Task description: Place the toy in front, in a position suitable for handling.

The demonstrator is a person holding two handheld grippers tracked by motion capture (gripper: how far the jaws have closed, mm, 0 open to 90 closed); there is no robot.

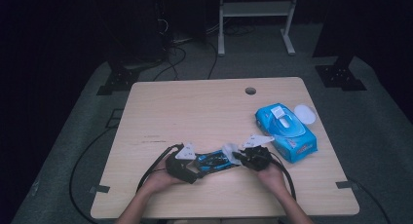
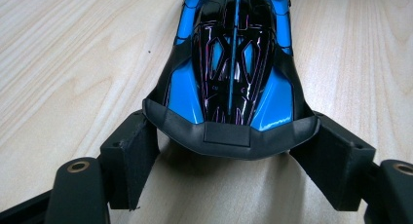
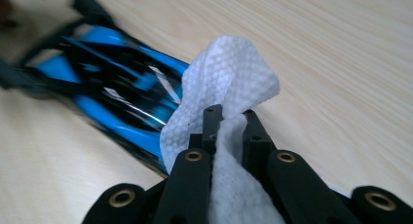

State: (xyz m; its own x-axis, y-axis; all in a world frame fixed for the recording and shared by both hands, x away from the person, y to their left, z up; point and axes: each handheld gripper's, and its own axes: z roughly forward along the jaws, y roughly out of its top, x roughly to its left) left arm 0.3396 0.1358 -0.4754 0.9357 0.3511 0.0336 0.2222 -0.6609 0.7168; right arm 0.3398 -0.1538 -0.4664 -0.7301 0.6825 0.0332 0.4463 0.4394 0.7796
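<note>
The fingers (image 2: 134, 160) of the left gripper (image 2: 229, 156) sit clamped on the two corners of the toy car (image 2: 231, 63) at its near end, apparently to pin the car to the tabletop (image 2: 73, 63) so it cannot slide while it is wiped.

In the right gripper view, the fingers (image 3: 255, 136) of the right gripper (image 3: 233, 124) are together, pinching a white wet wipe (image 3: 229, 83) whose bunched end presses against the car's blue flank (image 3: 122, 131); a loose wad gives a soft wiping face.

From the high view, the car (image 1: 212, 160) lies near the front edge of the tabletop (image 1: 195, 107), between the left gripper (image 1: 197, 169) and the right gripper (image 1: 238, 156), one at each end of it. Beyond the car and to its right lies the blue wipe pack (image 1: 287, 131), close at hand, its lid (image 1: 305, 113) open, likely for pulling another sheet.
</note>
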